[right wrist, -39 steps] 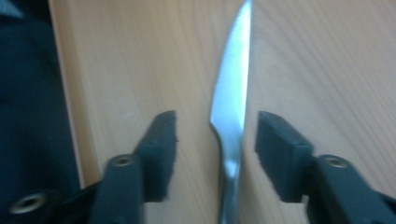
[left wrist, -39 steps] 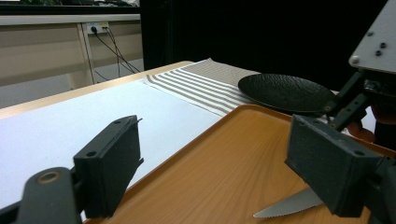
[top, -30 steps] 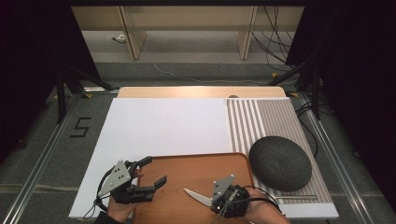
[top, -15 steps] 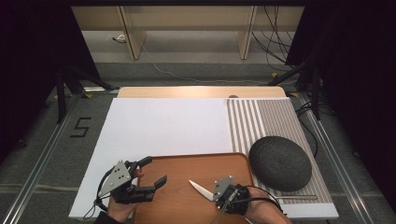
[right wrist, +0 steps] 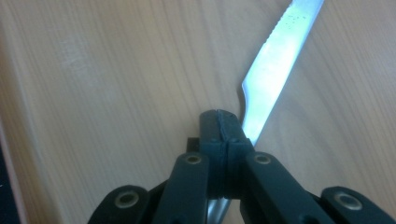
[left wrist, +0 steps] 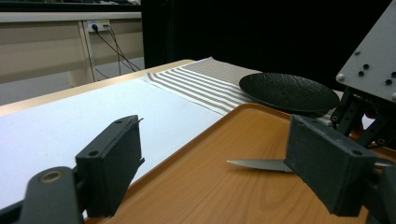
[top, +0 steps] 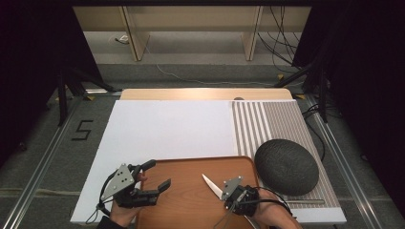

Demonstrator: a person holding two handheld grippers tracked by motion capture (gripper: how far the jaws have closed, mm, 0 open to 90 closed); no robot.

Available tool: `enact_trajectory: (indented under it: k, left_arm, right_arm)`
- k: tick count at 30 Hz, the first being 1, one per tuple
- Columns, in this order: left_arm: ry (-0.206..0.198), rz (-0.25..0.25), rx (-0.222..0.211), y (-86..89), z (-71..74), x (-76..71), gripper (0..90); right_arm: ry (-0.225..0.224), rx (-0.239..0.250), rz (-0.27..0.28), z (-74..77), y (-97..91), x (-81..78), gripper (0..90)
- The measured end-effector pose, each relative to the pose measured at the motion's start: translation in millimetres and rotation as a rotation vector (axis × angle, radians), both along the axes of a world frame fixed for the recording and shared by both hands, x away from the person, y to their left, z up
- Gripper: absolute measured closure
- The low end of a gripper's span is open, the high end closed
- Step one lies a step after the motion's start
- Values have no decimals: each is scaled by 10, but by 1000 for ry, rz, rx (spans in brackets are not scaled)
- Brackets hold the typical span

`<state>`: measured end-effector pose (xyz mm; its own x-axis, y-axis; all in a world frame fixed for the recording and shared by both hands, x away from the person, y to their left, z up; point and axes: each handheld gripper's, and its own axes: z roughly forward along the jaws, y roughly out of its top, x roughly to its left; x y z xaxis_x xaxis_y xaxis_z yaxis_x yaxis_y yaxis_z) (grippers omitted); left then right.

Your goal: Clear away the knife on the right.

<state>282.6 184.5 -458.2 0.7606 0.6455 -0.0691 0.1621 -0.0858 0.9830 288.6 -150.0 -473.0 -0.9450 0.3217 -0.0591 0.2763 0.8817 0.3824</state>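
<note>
A serrated table knife [top: 210, 183] [right wrist: 275, 70] sticks out over the wooden tray [top: 191, 210] [right wrist: 116, 93], its blade pointing up and left in the high view. My right gripper [top: 225, 192] [right wrist: 223, 135] is shut on the knife near its handle end, and the handle is hidden under the jaws. At the tray's left edge my left gripper [top: 156, 174] [left wrist: 215, 172] stands open with nothing between its fingers [left wrist: 112, 168]. In the left gripper view the knife blade [left wrist: 257, 164] hovers just above the tray [left wrist: 210, 196].
A dark textured plate [top: 286, 167] [left wrist: 285, 91] lies on a striped placemat [top: 267, 124] right of the tray. A white board [top: 167, 129] covers the table beyond the tray. Shelving and cables stand past the far edge.
The knife blade has swung from lying flat toward the left to pointing up and left, with its tip farther from me. The left gripper has not moved.
</note>
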Motion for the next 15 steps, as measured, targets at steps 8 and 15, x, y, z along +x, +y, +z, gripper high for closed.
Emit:
enact_trajectory:
  k: [8,15]
  left_arm:
    - [0,1,-1,1,1,3,184]
    - [-8,-8,-16,10,8,-4,171]
  right_arm:
    - [-6,0,-26,2,-69,50,900]
    - [-1,-10,-46,12,-123,84,900]
